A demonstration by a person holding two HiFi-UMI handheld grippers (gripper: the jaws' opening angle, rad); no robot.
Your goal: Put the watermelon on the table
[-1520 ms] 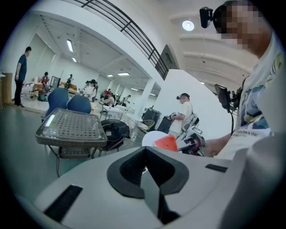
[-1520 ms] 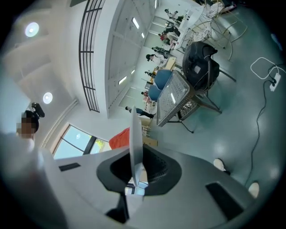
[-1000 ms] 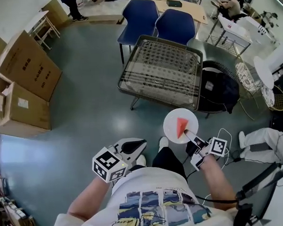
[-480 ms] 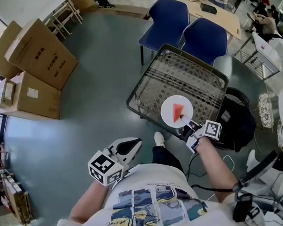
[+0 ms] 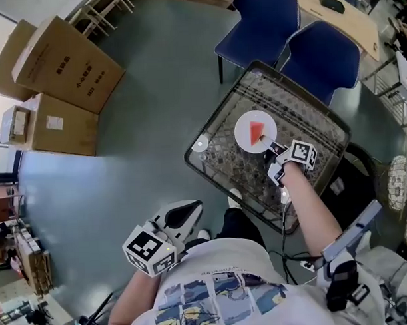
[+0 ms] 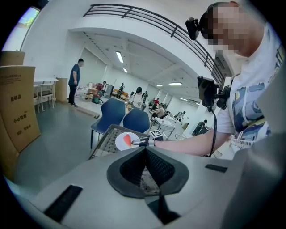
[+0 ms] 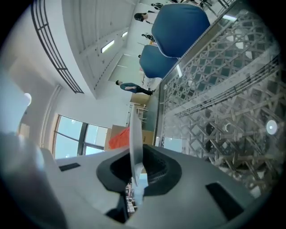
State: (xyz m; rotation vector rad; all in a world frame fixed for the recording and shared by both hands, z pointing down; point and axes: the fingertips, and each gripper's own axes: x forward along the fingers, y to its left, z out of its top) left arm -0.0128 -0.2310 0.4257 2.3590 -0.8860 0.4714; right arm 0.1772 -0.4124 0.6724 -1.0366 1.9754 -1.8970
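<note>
A red watermelon slice (image 5: pixel 257 131) lies on a white plate (image 5: pixel 247 127). My right gripper (image 5: pixel 270 148) is shut on the plate's near rim and holds it over the glass-topped lattice table (image 5: pixel 223 161). In the right gripper view the plate (image 7: pixel 135 134) stands edge-on between the jaws, with the slice (image 7: pixel 117 138) on its left face and the table top (image 7: pixel 223 107) beyond. My left gripper (image 5: pixel 190 207) hangs shut and empty beside my body, away from the table. Past its jaws, the left gripper view shows the plate (image 6: pixel 121 142), the slice (image 6: pixel 128 139) and the right gripper (image 6: pixel 142 142).
Two blue chairs (image 5: pixel 265 20) (image 5: pixel 323 54) stand behind the table. Cardboard boxes (image 5: pixel 60 70) are stacked at the far left on the grey floor. A dark bag or seat (image 5: pixel 364 179) sits to the table's right. People stand in the distance (image 6: pixel 74 82).
My right gripper has carried the plate with the slice from over the floor near my feet forward to above the table. The left gripper stayed near my body as I turned.
</note>
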